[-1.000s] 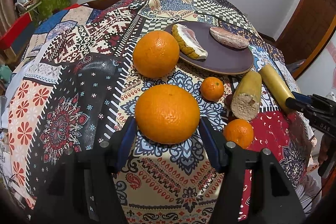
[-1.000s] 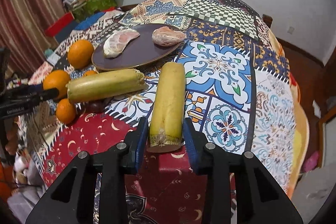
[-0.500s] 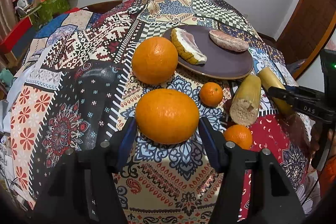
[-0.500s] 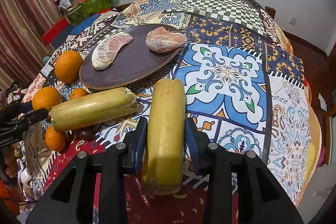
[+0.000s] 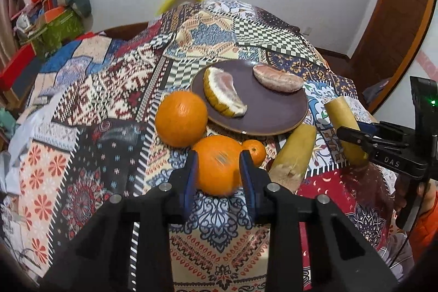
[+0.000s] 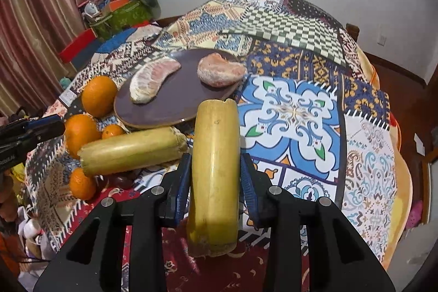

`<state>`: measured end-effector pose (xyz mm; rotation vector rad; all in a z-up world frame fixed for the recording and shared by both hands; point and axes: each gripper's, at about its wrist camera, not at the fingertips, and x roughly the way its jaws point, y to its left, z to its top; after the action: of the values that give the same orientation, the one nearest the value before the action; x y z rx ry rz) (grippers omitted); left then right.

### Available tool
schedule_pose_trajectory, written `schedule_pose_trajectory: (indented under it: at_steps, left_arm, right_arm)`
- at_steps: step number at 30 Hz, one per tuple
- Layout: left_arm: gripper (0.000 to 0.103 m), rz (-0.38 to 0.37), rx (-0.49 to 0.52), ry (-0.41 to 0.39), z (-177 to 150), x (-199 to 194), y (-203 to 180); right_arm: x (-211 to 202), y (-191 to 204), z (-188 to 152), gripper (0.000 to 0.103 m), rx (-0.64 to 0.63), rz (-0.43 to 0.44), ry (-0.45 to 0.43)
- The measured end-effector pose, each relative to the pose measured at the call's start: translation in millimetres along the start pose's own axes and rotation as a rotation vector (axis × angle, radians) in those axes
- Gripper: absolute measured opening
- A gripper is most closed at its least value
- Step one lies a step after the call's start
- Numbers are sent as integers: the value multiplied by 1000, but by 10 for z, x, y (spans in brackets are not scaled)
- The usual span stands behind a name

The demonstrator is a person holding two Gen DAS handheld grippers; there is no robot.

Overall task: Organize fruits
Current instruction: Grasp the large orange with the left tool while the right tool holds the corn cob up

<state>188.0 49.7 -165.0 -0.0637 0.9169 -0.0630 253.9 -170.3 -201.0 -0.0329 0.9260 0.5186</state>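
The left gripper (image 5: 219, 171) pinches a large orange (image 5: 217, 164) between its blue pads, and the fruit looks lifted a little above the patterned cloth (image 5: 95, 100), just in front of the dark plate (image 5: 273, 111). The right gripper (image 6: 215, 182) is clamped on a yellow cane piece (image 6: 215, 163), which it holds raised over the near right part of the table, with its far end close to the plate's rim.

As I judge it, the organizing is at an early stage. Only two peeled pomelo segments, one with rind (image 5: 223, 93) and one bare (image 5: 277, 78), lie on the plate; nothing else is sorted yet (where the fruits should go I cannot tell from the pictures).

What remains on the cloth: a second large orange (image 5: 180, 122) beside the plate's left edge, one small mandarin (image 5: 254, 152) just behind the held orange, another small mandarin (image 6: 81, 184) nearer the table's front edge, and a second cane piece (image 6: 131, 151) lying across in front of the plate. A dark small object next to that cane is too unclear to name.

The count: two large oranges, two mandarins, two cane pieces, two pomelo segments, one plate.
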Motion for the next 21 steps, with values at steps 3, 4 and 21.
schedule_pose_trajectory:
  at_steps: [3,4,21]
  left_arm:
    - [40,0,-18,18,16,54,16]
    - [45,-16,-27,34,8,95,29]
    - [69,4,-60,116,-14,582,74]
  right_arm:
    - [-32,4,29,32,2,1,-12]
    - [-46,5,33,32,5,4,-16]
    - [-110,40,52,32,-8,22,-35]
